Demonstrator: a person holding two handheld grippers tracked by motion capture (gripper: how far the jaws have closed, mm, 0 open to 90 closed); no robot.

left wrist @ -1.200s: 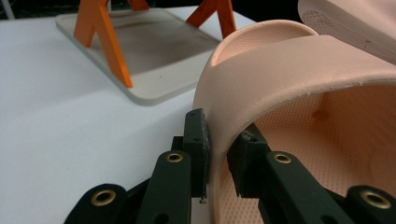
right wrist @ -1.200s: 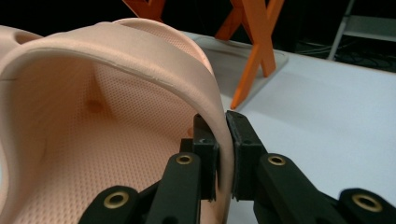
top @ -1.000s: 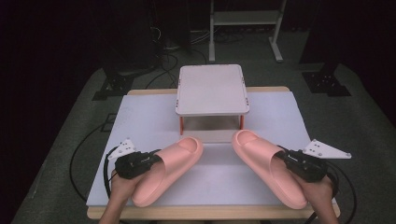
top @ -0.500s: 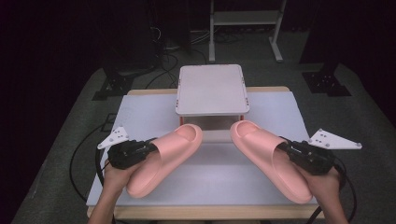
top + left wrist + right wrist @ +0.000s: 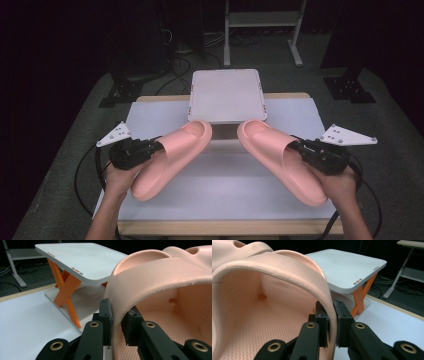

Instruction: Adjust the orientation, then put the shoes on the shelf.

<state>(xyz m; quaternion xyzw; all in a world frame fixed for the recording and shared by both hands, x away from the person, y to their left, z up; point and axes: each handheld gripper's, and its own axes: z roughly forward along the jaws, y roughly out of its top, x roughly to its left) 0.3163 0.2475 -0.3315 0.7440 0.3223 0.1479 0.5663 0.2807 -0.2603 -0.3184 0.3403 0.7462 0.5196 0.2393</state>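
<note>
- Your left gripper (image 5: 150, 149) sits at the table's left side. Forearm comes up from the bottom edge, hand wrapped round the black body, grey plate pointing out to the left.
- Left jaws are clamped on the strap edge of the left slipper (image 5: 172, 157). In the left gripper view (image 5: 115, 326) one pad sits outside the strap and one inside, with the pink wall pinched between them.
- Left slipper lies at a diagonal in the high view: toe up and inward, right at the front edge of the white stand (image 5: 226, 95), heel toward you near the mat's front-left. Can't tell if the sole touches the mat (image 5: 225, 190) or hangs just above it.
- Your right gripper (image 5: 299, 146) mirrors that on the right side: forearm from the bottom-right, hand under the body, grey plate pointing out to the right, cable trailing back past the wrist.
- Right jaws are closed on the strap of the right slipper (image 5: 280, 160). The right gripper view (image 5: 331, 322) shows the strap edge squeezed tight between both pads.
- Right slipper is angled the opposite way: toe inward by the stand's front-right corner, heel out toward the mat's front-right.
- The two toes are near each other but apart, so the pair forms a V opening toward you.
- The stand has a white top on orange crossed legs (image 5: 66, 293), at the far middle of the table.
</note>
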